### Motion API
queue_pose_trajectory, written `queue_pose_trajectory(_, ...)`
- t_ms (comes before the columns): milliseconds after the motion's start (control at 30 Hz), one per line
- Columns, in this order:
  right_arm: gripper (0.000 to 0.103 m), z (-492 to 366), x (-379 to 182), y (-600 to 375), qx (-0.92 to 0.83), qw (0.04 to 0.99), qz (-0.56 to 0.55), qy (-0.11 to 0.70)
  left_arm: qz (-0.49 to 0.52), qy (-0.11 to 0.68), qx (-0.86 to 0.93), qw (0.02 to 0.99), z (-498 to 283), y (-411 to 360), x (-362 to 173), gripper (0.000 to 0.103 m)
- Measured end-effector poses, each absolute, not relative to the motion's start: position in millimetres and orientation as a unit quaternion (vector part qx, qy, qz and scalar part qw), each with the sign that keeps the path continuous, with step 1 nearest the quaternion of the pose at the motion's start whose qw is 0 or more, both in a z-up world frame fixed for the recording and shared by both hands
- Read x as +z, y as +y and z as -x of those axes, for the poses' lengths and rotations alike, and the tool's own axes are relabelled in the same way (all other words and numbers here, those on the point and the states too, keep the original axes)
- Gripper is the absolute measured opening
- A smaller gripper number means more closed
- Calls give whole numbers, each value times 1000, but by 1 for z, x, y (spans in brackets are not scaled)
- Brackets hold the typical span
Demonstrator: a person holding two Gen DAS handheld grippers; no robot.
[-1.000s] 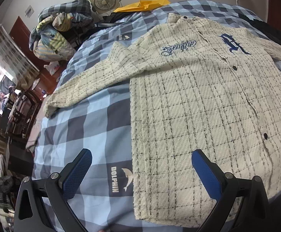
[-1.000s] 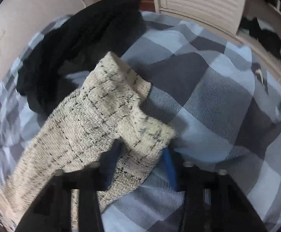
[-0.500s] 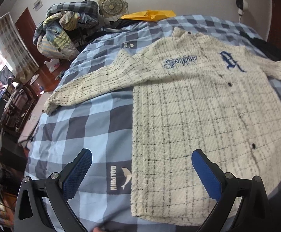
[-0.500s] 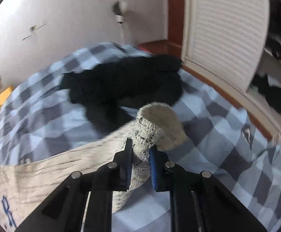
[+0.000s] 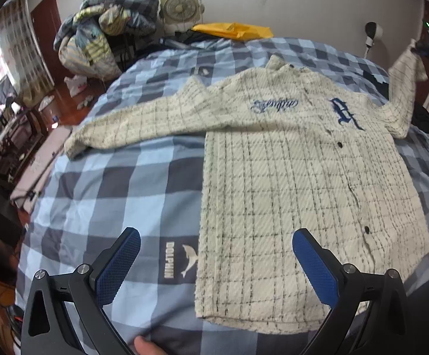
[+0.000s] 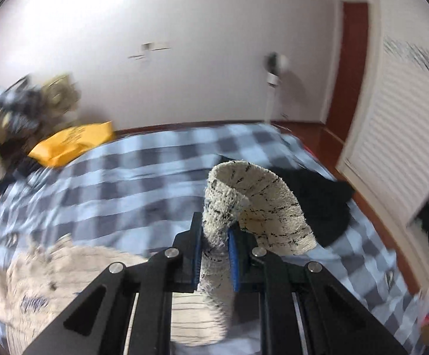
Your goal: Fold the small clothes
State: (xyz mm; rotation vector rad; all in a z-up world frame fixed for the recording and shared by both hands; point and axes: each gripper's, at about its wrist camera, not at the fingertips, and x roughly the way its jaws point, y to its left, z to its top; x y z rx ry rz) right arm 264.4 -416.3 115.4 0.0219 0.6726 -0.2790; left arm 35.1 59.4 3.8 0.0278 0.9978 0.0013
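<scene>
We see a cream tweed shirt [image 5: 288, 177], its nubby weave crossed by thin black grid lines, spread face-up on a bed covered by a smooth blue-and-grey checked bedspread [image 5: 111, 183]. Dark round buttons run down the placket, and navy embroidered script and a gothic letter sit on the chest. One long sleeve [image 5: 131, 130] lies stretched flat toward the bed's left edge. The other sleeve [image 6: 252, 207] is raised off the bedspread: the right gripper [image 6: 214, 254] pinches it just below the cuff between blue-padded fingers [image 6: 232, 254], jaws drawn narrow on the cloth, and the thick cuff curls over above them in an arch. From the left wrist view, that lifted sleeve hangs at the far right, above the shirt's shoulder.

The left gripper [image 5: 214, 254] hovers over the hem with its jaws spread wide, blue textured pads [image 5: 315, 269] holding nothing; one pad sits over bare bedspread beside a printed "DOLPHIN" logo [image 5: 180, 260], the other over the shirt's lower edge.

A dark garment [image 6: 317, 201] lies crumpled near the far side of the bed, a yellow bag [image 5: 233, 29] rests at the head, and a heap of striped and checked bedding [image 5: 105, 29] stands beside a square fan [image 5: 180, 7].
</scene>
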Motion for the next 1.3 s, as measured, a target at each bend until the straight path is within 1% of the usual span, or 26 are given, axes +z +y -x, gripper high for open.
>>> queue_pose_trajectory(167, 11, -287, 89, -307, -60, 930, 50, 358, 29, 479, -4, 877, -31, 76, 7, 103)
queue_pose_trajectory(333, 11, -305, 58, -207, 2, 918, 79, 388, 53, 468, 4, 882, -26, 93, 14, 103)
queue_pose_trajectory(367, 11, -310, 45, -183, 15, 915, 85, 394, 59, 467, 5, 882, -25, 97, 14, 103)
queue_pose_trajectory(433, 11, -313, 30, -154, 29, 910, 82, 405, 69, 466, 6, 882, -25, 103, 15, 103)
queue_pose_trajectory(533, 11, -316, -14, -108, 47, 893, 66, 442, 77, 462, 3, 884, -25, 106, 17, 103)
queue_pose_trajectory(667, 11, -310, -55, -63, 58, 879, 61, 470, 68, 454, -1, 889, -21, 104, 20, 103)
queue_pose_trajectory(767, 12, -305, -68, -48, 63, 876, 50, 476, 67, 451, -8, 890, -20, 103, 21, 103)
queue_pose_trajectory(800, 14, -305, -74, -44, 65, 873, 51, 480, 68, 451, -10, 890, -20, 103, 21, 103)
queue_pose_trajectory(900, 27, -300, -82, -35, 91, 859, 47, 502, 67, 450, -13, 891, -20, 101, 23, 103)
queue_pose_trajectory(933, 33, -293, -81, -32, 112, 857, 36, 501, 66, 449, -13, 891, -20, 101, 23, 103)
queue_pose_trajectory(967, 42, -285, -78, -31, 141, 854, 18, 500, 65, 449, -13, 891, -20, 100, 23, 103)
queue_pose_trajectory(1000, 48, -281, -74, -34, 166, 848, -1, 503, 65, 449, -12, 891, -20, 100, 23, 103)
queue_pose_trajectory(1033, 62, -277, -70, -37, 181, 843, -15, 507, 65, 450, -11, 891, -20, 101, 22, 103)
queue_pose_trajectory(1067, 68, -273, -62, -43, 198, 834, -36, 514, 64, 451, -9, 890, -20, 101, 22, 103)
queue_pose_trajectory(1133, 68, -262, -48, -60, 209, 831, -79, 510, 59, 451, -1, 891, -21, 101, 21, 103)
queue_pose_trajectory(1200, 68, -242, -25, -90, 172, 847, -97, 494, 47, 450, 7, 892, -22, 99, 19, 103)
queue_pose_trajectory(1233, 68, -231, -20, -98, 146, 849, -85, 501, 39, 449, 12, 893, -23, 98, 19, 103)
queue_pose_trajectory(1300, 68, -201, -3, -124, 47, 865, -23, 499, 19, 447, 23, 894, -28, 94, 19, 103)
